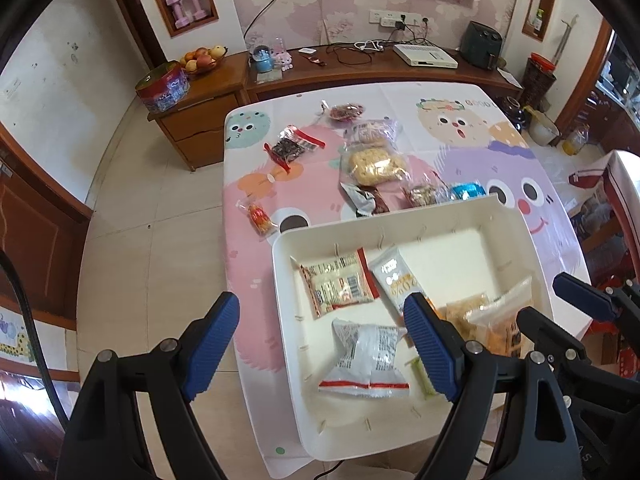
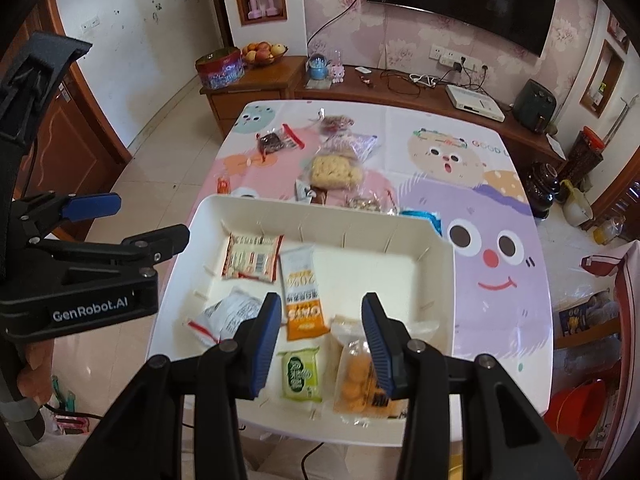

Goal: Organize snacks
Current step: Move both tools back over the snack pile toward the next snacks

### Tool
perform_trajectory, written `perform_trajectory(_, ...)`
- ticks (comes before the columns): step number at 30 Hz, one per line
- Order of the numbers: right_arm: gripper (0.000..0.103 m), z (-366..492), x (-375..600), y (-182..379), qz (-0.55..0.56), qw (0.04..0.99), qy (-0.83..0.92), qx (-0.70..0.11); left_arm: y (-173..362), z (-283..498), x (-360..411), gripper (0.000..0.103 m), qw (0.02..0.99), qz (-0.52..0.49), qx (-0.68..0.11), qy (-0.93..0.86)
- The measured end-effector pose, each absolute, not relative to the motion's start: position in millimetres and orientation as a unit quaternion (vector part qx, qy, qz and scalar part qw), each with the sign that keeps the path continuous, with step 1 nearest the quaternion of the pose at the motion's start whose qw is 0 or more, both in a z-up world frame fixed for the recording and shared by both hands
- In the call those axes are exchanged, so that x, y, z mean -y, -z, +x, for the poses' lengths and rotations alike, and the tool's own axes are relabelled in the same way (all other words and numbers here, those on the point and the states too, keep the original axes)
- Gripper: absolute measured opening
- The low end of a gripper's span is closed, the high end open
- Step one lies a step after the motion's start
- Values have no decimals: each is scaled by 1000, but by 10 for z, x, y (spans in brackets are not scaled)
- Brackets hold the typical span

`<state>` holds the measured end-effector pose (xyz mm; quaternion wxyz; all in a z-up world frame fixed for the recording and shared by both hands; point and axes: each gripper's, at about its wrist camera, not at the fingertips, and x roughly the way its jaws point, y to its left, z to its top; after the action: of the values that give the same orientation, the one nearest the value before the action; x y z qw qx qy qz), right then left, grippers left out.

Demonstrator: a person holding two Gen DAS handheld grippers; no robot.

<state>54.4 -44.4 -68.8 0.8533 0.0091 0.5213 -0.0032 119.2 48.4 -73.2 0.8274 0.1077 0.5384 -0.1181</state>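
1. Cartoon-printed cloth covers the table, with a wooden sideboard behind it and tiled floor to the left.
2. At the near edge sits a white tray, already holding several snacks: a red-edged packet, an orange-and-white bar, a white crinkled pack, a green packet and a bag of orange crackers.
3. Left to gather (roughly half, by my count): a biscuit bag, a dark packet with red strips, a small red sweet, a blue wrapper and others beyond the tray's far wall.
4. Both tools hover over the tray, empty. The left gripper has its jaws spread wide; the right gripper is parted more narrowly, nothing between the pads.
5. Room for moving: the tray's near corner looks to overhang the table edge, so a push could tip it. The right half of the cloth is bare, and the two grippers hang close together.
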Motion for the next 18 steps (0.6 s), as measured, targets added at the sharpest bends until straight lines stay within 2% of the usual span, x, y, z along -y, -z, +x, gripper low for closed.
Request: perform_trajectory(18,42,1266,1343,565,70,860,34,-504,544,2087,-774,83,861,52,-503,49)
